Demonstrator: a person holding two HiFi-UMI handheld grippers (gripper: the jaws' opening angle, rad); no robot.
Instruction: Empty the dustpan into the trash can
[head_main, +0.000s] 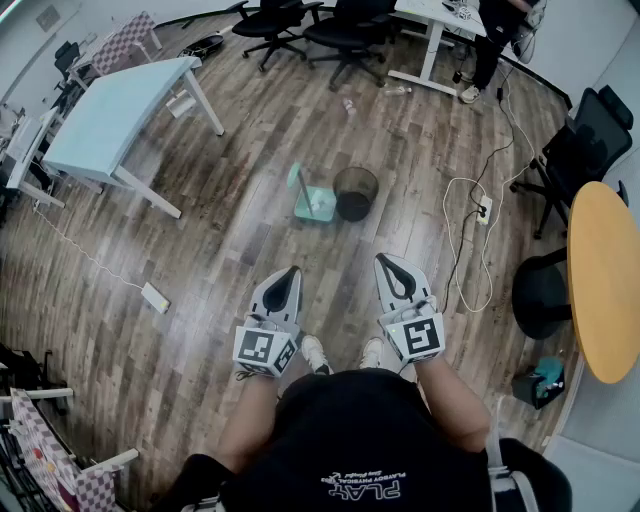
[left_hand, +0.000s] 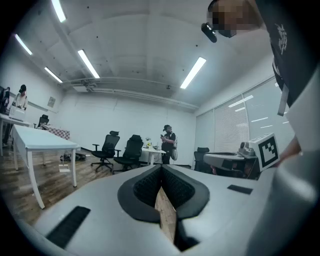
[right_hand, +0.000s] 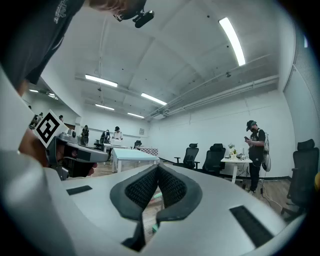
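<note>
Ahead on the wood floor (head_main: 240, 230), a pale green dustpan (head_main: 313, 203), handle raised, sits just beside the black mesh trash can (head_main: 356, 192). My left gripper (head_main: 290, 271) and right gripper (head_main: 385, 260) have jaws together, empty, well short of both. Head view alone shows the pan plainly; the right gripper view shows a standing person (right_hand: 256, 150).

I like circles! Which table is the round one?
The orange-yellow table at the right edge; the pale blue table and white desk have straight edges.

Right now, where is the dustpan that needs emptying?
In the head view the green dustpan sits on the wooden floor near the middle of the picture, just left of the black trash can.
</note>
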